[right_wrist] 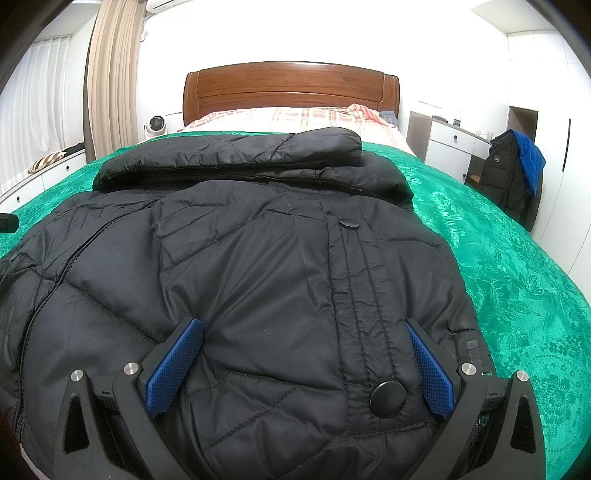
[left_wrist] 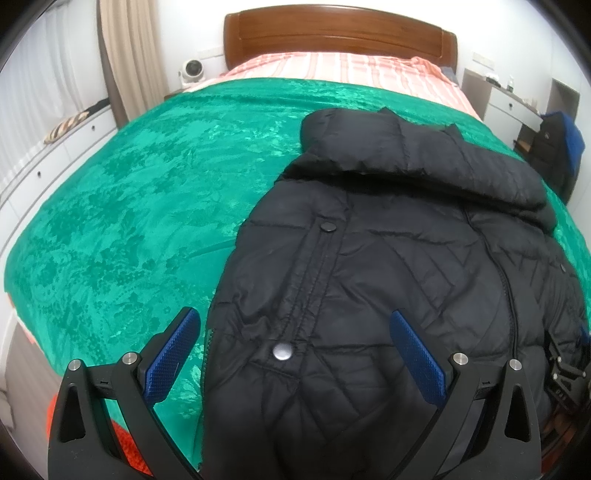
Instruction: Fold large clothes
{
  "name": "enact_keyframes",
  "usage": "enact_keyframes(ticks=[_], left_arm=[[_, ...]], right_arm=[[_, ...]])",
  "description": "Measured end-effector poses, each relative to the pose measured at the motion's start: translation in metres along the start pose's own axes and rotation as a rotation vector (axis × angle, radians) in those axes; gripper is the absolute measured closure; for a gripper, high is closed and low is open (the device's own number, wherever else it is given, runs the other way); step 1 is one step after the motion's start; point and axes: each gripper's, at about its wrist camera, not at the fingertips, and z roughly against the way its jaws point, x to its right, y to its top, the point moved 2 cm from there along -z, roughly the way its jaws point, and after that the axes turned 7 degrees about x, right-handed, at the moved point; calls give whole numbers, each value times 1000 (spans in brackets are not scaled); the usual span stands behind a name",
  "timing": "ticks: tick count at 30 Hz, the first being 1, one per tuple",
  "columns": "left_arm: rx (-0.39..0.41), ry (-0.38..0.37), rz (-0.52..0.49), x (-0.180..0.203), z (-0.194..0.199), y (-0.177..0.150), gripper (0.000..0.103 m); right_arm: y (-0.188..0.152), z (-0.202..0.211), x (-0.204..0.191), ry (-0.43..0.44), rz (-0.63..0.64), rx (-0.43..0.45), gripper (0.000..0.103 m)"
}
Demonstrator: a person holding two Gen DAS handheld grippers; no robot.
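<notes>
jacket: black quilted puffer jacket (left_wrist: 388,266), front up on green bedspread (left_wrist: 129,206), collar end toward wooden headboard (left_wrist: 340,33), hem end nearest the grippers
snaps: silver snap (left_wrist: 282,351) low on placket; black snap (right_wrist: 387,399) near right gripper
left gripper: left gripper (left_wrist: 295,354) over hem, jaws spread wide, grips nothing; left finger above bedspread, right finger above jacket
right gripper: right gripper (right_wrist: 304,363) over jacket's lower front, wide apart, empty
background: pink striped sheet (right_wrist: 295,114); dark coat with blue cloth (right_wrist: 517,170) hung at right; small fan (right_wrist: 155,125)
</notes>
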Motion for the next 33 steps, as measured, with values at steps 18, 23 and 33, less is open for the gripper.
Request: enact_keyframes(ticks=[18,23,33], left_arm=[[-215,-154,130,-84,-26,-28,1],[-316,-265,-20,-65,-36,-61,1],[-360,-392,-15,-64,11,-53,87]], right_arm=[[20,64,108,78,-220,-180,1],[-25,54,114,240,-338,-423,3],[-5,77,106,334,-291,-487,83]])
